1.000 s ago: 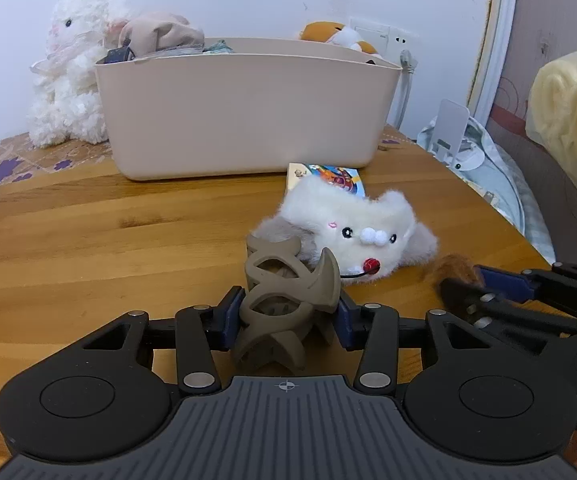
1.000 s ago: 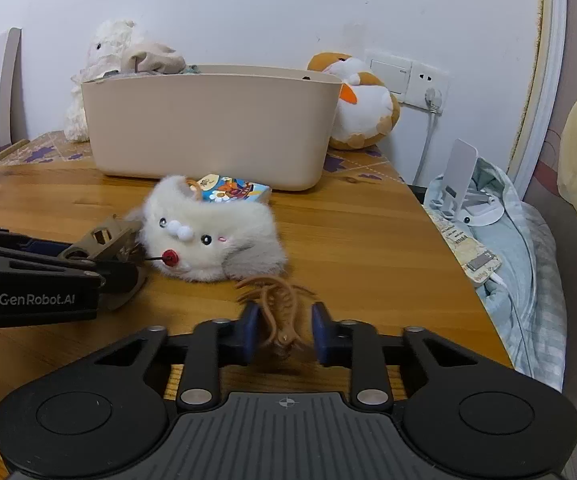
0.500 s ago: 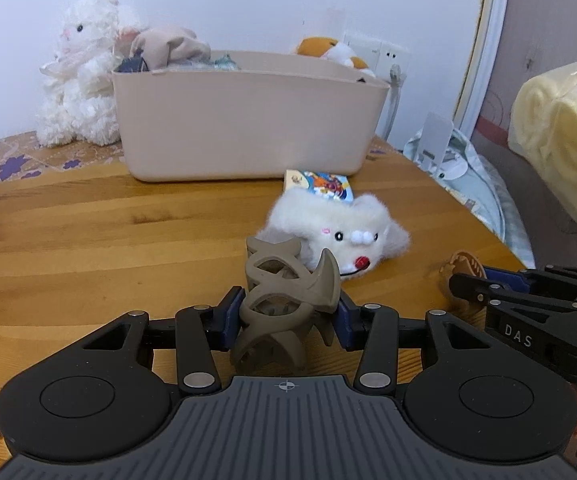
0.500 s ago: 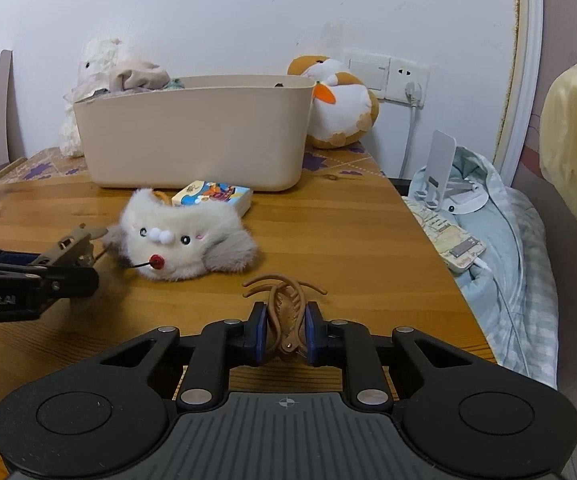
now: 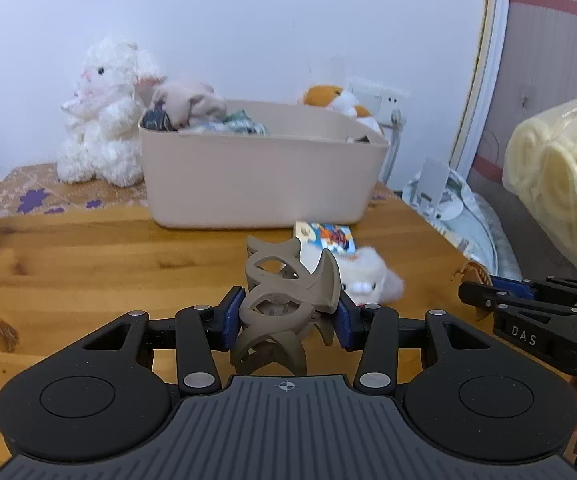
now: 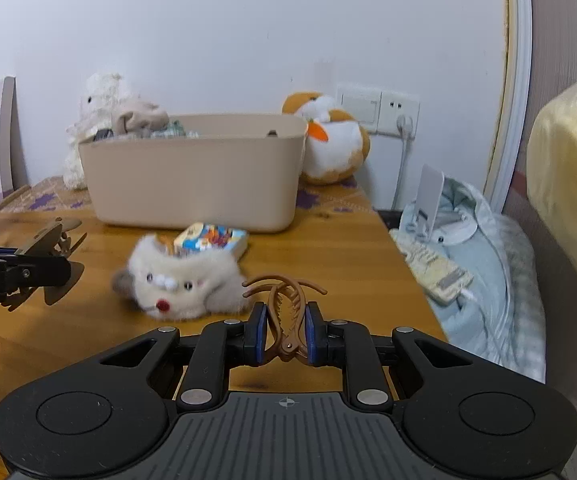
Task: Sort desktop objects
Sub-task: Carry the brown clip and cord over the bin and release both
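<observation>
Clips point(image 5: 288, 304) point(image 6: 286, 320) between each gripper's pads.

Both cameras are sitting low behind their own claws, looking forward across the wooden surface point(image 5: 88, 264) toward the white wall. The left view is facing the beige bin point(image 5: 260, 184) nearly head-on and fairly near. The right view is looking from farther right and farther back. Both are sharing the bin, the fluffy white toy point(image 6: 176, 284) and each other's claw — at opposite frame edges.
</observation>
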`<act>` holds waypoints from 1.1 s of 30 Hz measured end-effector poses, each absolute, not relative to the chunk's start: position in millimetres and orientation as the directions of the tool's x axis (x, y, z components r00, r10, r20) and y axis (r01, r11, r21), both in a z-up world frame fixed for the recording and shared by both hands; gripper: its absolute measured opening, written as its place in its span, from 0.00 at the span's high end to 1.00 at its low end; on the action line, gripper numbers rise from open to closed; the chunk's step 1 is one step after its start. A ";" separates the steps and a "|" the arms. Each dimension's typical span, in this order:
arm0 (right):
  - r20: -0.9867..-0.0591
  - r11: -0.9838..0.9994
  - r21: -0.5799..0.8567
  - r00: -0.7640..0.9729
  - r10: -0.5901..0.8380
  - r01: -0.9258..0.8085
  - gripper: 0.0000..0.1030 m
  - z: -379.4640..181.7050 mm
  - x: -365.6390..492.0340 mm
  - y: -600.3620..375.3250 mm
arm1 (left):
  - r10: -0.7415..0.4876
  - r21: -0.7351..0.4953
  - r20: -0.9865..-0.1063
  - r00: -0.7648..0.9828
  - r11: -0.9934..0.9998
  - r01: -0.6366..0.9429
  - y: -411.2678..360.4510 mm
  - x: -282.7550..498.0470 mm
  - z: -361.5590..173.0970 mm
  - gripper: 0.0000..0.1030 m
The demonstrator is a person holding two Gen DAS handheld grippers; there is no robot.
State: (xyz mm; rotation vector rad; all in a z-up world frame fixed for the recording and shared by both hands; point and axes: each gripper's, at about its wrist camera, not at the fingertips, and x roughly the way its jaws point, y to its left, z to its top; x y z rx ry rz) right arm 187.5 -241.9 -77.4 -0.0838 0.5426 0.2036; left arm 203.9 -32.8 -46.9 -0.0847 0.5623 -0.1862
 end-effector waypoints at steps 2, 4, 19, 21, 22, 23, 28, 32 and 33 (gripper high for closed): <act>-0.507 0.976 -0.026 0.844 0.172 -0.214 0.83 -69.9 190.1 -241.9 | -0.195 -0.129 -0.511 0.837 0.980 0.150 -30.6 205.2 -41.7 0.55; -0.491 0.977 -0.029 0.854 0.172 -0.213 0.83 -60.9 193.8 -241.3 | -0.188 -0.125 -0.498 0.846 0.982 0.145 -28.9 207.0 -35.6 0.55; -0.384 0.980 -0.022 0.907 0.174 -0.197 0.83 -1.3 238.4 -233.5 | -0.151 -0.074 -0.387 0.910 0.988 0.133 -17.9 247.8 18.6 0.55; -0.374 0.980 -0.029 0.911 0.171 -0.196 0.83 5.0 246.7 -230.8 | -0.131 -0.055 -0.373 0.919 0.991 0.119 -18.4 257.9 25.4 0.55; -0.366 0.980 -0.034 0.915 0.169 -0.195 0.83 8.6 251.2 -229.2 | -0.122 -0.046 -0.363 0.924 0.993 0.113 -18.4 263.0 29.0 0.55; -0.359 0.980 -0.043 0.918 0.167 -0.195 0.83 11.4 254.8 -227.3 | -0.118 -0.040 -0.357 0.927 0.993 0.111 -18.0 267.6 32.1 0.55; -0.328 0.977 -0.085 0.931 0.160 -0.198 0.83 26.8 279.6 -214.6 | -0.118 -0.041 -0.343 0.932 0.993 0.111 -13.3 294.0 48.4 0.55; -0.311 0.974 -0.093 0.935 0.167 -0.205 0.83 32.9 304.8 -208.0 | -0.115 -0.035 -0.332 0.936 0.993 0.110 -12.5 313.1 59.2 0.55; -0.311 0.974 -0.091 0.935 0.170 -0.208 0.83 33.0 312.1 -207.1 | -0.112 -0.027 -0.332 0.937 0.994 0.110 -13.3 318.3 60.5 0.55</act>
